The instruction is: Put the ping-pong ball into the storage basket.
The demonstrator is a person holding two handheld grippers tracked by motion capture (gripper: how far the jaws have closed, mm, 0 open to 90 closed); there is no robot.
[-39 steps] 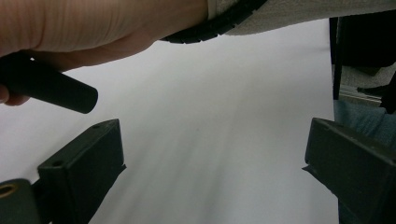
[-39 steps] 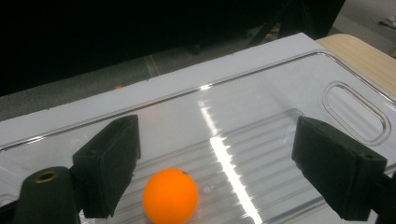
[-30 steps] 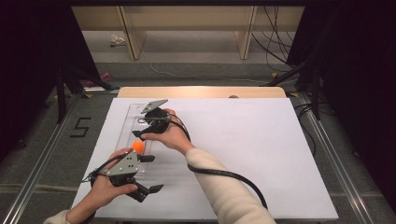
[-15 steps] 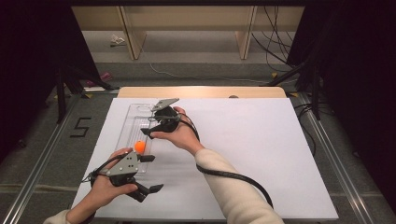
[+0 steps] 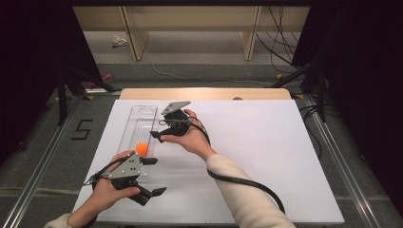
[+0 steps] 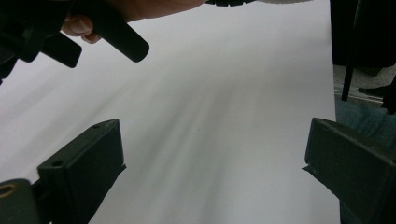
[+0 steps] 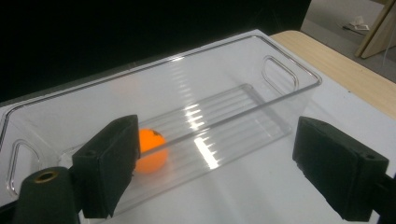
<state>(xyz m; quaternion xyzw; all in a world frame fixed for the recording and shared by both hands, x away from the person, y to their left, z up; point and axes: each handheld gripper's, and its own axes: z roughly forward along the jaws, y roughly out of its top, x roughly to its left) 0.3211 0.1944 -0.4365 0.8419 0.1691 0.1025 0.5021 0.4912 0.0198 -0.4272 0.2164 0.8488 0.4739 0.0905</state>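
White sheet-covered table [image 5: 266, 156], with a wooden edge showing at the far side. A clear plastic rectangular bin with cut-out handles [image 5: 136, 124] lies lengthwise on the left part of the sheet. A small orange ball [image 5: 141, 148] sits inside the bin near its end closest to the person; in the right gripper view the ball [image 7: 152, 147] rests on the ribbed floor of the bin [image 7: 280, 93], partly hidden behind one jaw.

Right gripper [image 5: 159, 136]: held just beside the bin's right wall, about mid-length, jaws spread wide with nothing between them. In its own view the jaws frame the bin from outside; no contact with the wall is visible.

Left gripper [image 5: 153, 176]: held at the near end of the bin, jaws pointing right across the bare sheet, spread wide, empty. Its own view looks over plain white sheet [image 6: 210, 116], with the other gripper [image 6: 70, 32] at upper left.
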